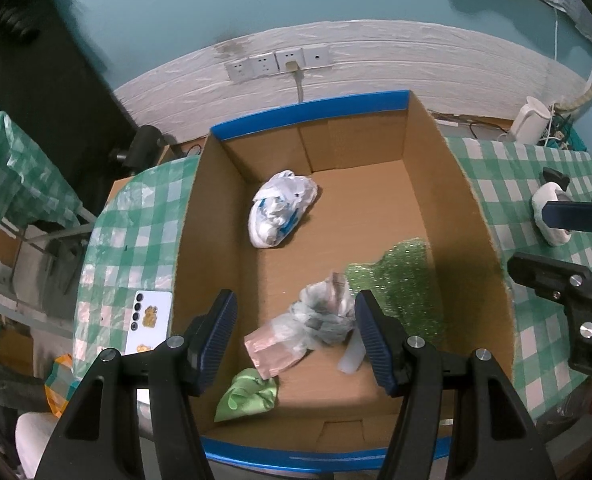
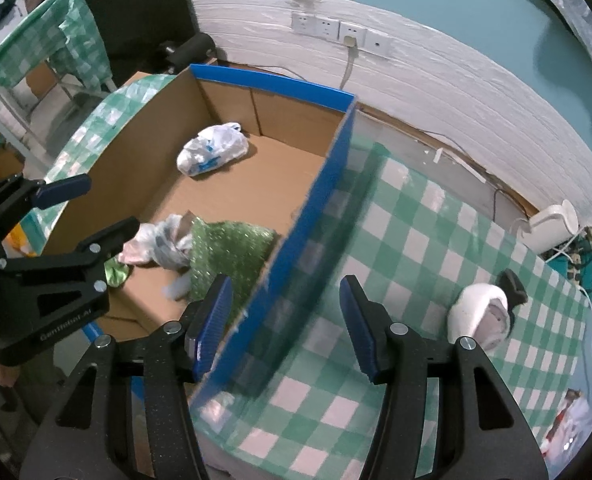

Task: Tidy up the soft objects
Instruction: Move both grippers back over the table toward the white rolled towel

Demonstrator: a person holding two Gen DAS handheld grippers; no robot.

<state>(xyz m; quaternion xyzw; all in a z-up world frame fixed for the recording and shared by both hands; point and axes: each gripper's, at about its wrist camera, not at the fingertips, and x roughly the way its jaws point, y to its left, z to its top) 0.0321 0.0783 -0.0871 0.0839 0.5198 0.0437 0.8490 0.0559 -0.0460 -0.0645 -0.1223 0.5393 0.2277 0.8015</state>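
over on the far left of the checked surface (image 1: 108, 240) a white phone (image 1: 148, 320) lies flat, just beside the outer wall of the cardboard box (image 1: 184, 248). inside the box, going rightward, sit a green cloth (image 1: 248, 398) in the near corner, a knotted white plastic bag (image 1: 282, 208) toward the back, a crumpled clear bag with pink wrapping (image 1: 303, 328) near the middle, and a glittery green sheet (image 1: 403, 280) against the right wall. the left tool (image 1: 294, 338) hangs over the box with its jaws spread wide and nothing between them, the crumpled bag lying below the gap. further right, the right tool (image 2: 286, 320) is likewise wide open and empty, straddling the blue box wall. beyond it, well apart on the surface, lies a white soft toy (image 2: 477, 316), seemingly the one piece still outside. judging by this, the step in hand is fetching that toy: the right tool should travel over it, close on the plump middle rather than the dark trim, squeeze gently, and lift clear of the wall before releasing into bare box floor. a white kettle (image 2: 551, 226) stands at the far right.
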